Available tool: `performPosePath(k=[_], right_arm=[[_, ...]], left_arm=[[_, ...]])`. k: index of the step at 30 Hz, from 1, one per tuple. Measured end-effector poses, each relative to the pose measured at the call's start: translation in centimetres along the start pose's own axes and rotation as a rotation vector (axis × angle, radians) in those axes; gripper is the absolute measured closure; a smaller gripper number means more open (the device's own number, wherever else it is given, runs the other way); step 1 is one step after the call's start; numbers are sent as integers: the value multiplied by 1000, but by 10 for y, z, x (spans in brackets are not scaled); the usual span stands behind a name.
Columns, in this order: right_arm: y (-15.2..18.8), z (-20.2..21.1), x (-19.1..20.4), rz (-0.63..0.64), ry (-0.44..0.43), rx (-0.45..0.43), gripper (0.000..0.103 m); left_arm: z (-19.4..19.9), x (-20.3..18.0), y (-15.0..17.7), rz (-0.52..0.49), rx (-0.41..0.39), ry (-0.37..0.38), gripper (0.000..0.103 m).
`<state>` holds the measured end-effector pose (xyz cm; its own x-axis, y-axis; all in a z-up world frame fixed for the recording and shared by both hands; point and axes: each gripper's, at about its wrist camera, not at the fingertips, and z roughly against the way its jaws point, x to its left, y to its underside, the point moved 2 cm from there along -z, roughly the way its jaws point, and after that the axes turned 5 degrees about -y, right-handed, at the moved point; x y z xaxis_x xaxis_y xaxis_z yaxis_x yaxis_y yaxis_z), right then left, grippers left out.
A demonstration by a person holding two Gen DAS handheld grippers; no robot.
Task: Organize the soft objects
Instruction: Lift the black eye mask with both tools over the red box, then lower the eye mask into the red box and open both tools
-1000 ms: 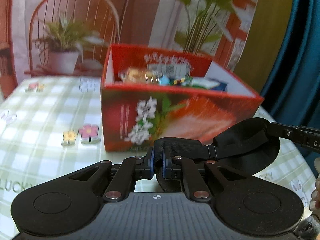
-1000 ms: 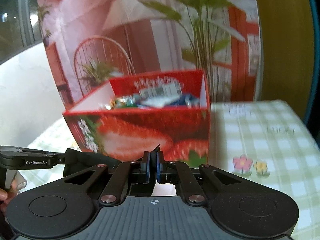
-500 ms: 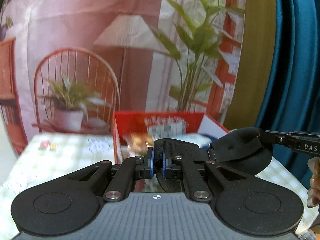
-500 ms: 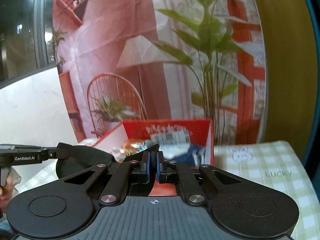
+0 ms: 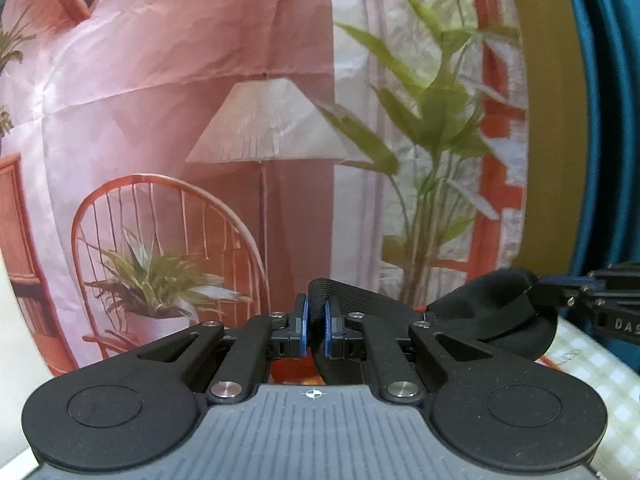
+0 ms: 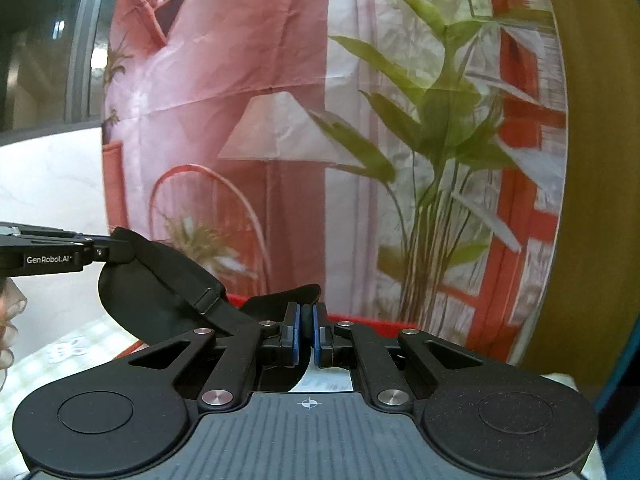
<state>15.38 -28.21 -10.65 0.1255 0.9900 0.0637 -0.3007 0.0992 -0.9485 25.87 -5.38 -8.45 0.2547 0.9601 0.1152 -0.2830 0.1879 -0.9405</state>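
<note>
1. Holding a black sleep mask [image 5: 508, 312] up between them, the two grippers carry it clear of the desk [image 5: 592, 364], in front of a printed backdrop [image 5: 240, 80] of a lamp, a chair and plants.
2. The left gripper [image 5: 316, 330] has its jaws clenched on the mask's ribbed elastic strap [image 5: 360, 294], which runs off to the right toward the padded body.
3. The right gripper [image 6: 306, 334] is clamped on a dark fold of the mask's fabric; the padded part [image 6: 160, 284] spreads away to its left, with the left gripper [image 6: 100, 254] biting on the far end.
4. A red box [image 6: 368, 322] shows only as a rim just beyond and below the right jaws, so the mask seems to hang over or just before it; its contents are hidden.
5. The step in hand looks like the carry to the box.
6. Next, I judge, both hands should bring the mask over the opening, lower it inside, and then release together so the strap does not snag a pad.
</note>
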Motion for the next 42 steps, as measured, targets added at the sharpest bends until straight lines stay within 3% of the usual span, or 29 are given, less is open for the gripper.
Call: performPosePath(k=[5,13,19,26,27,28,30,31,34,42], right_arm=[[-7,-42,-9,22,61,5,97],[13,-96,-11,60,105,119,97],[34,-112,-14,43,112,193,97],[50,-118,-14,41,126,234,95],[50,-118,-15,42,131,236,92],[51,-117,-14,46,140,238,87],[50,-115,-14,65,160,230,77],[50,-112,-12,78,170,222,67],[49,-104,-8,105,172,203,53],[48,-70,4,87,102,180,38]], left_arm=[[-50,-7,1,-18,51,-58,94],[-99,-14,24,-32,193,-70,94],[-112,-13,45,-53,271,-53,94],[-114,-10,48,-49,285,-48,91],[-113,-9,48,-49,288,-44,82],[-113,-9,47,-49,292,-39,58],[-109,-11,46,-54,282,-38,30],[-105,-11,46,-61,261,-43,29],[-99,-12,44,-84,262,-39,29],[-55,-6,42,-35,247,34,19]])
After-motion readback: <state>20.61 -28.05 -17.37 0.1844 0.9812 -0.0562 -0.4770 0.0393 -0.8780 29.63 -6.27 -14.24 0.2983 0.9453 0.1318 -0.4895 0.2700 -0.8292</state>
